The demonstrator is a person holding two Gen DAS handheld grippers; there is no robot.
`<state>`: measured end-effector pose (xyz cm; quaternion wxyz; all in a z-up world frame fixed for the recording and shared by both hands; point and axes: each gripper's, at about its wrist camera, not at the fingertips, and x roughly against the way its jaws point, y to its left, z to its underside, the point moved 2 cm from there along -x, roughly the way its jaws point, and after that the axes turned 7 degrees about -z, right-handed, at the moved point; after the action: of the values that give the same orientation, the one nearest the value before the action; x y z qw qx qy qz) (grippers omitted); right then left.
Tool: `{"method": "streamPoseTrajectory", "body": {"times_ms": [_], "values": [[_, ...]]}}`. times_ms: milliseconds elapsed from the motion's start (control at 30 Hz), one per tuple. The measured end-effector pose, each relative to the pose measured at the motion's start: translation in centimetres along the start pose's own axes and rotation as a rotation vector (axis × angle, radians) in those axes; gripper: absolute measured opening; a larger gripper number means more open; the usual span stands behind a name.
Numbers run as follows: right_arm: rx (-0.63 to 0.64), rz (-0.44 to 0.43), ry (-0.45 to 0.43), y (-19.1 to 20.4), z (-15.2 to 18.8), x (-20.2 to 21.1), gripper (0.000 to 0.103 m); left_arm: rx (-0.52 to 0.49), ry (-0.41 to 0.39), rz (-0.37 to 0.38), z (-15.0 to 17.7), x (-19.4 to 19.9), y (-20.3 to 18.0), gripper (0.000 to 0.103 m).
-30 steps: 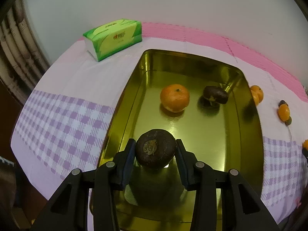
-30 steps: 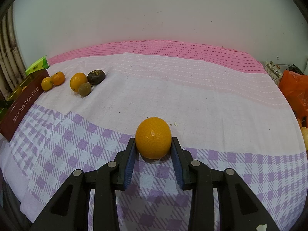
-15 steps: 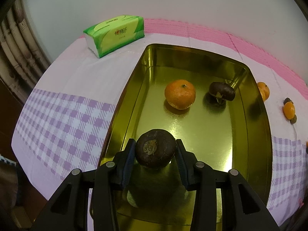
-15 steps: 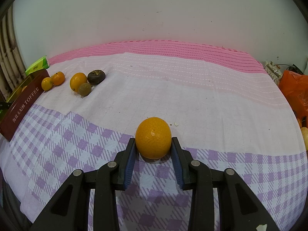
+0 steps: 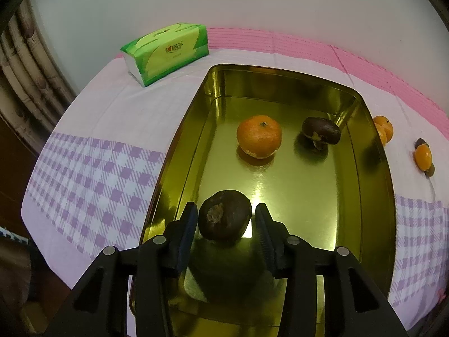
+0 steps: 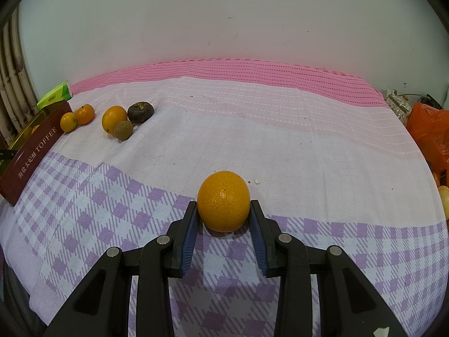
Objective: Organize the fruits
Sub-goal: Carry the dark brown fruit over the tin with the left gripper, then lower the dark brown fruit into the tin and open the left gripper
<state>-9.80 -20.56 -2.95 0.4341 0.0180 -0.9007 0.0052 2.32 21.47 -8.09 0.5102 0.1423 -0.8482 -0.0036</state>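
My left gripper (image 5: 224,219) holds a dark brown round fruit (image 5: 224,214) low over the near part of a gold tin tray (image 5: 179,146); a narrow gap shows at the right pad. In the tray lie an orange mandarin (image 5: 258,140) and another dark fruit (image 5: 321,133). My right gripper (image 6: 223,213) is shut on an orange (image 6: 223,200) that rests on the checked tablecloth (image 6: 112,210). Loose fruits lie far left in the right wrist view: two small oranges (image 6: 77,118), a larger orange (image 6: 113,118), a dark fruit (image 6: 140,111) and a small brown one (image 6: 123,130).
A green tissue pack (image 5: 165,52) lies behind the tray. The tray's red TOFFEE side (image 6: 31,154) shows at the left of the right wrist view. An orange plastic bag (image 6: 429,132) sits at the table's right edge. The wall is close behind.
My left gripper has moved forward and down over the tray with the dark fruit, and its jaws have eased slightly apart. The right gripper and its orange have not moved.
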Motion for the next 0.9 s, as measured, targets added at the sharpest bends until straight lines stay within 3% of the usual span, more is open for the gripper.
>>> {"method": "streamPoseTrajectory", "body": {"times_ms": [433, 900], "values": [[-0.023, 0.014, 0.042, 0.1, -0.3, -0.3, 0.033, -0.042, -0.038, -0.004, 0.2, 1.4, -1.2, 0.047], [-0.042, -0.165, 0.028, 4.8, -2.2, 1.2, 0.032, 0.013, -0.067, 0.037, -0.5, 3.7, -0.3, 0.047]]}}
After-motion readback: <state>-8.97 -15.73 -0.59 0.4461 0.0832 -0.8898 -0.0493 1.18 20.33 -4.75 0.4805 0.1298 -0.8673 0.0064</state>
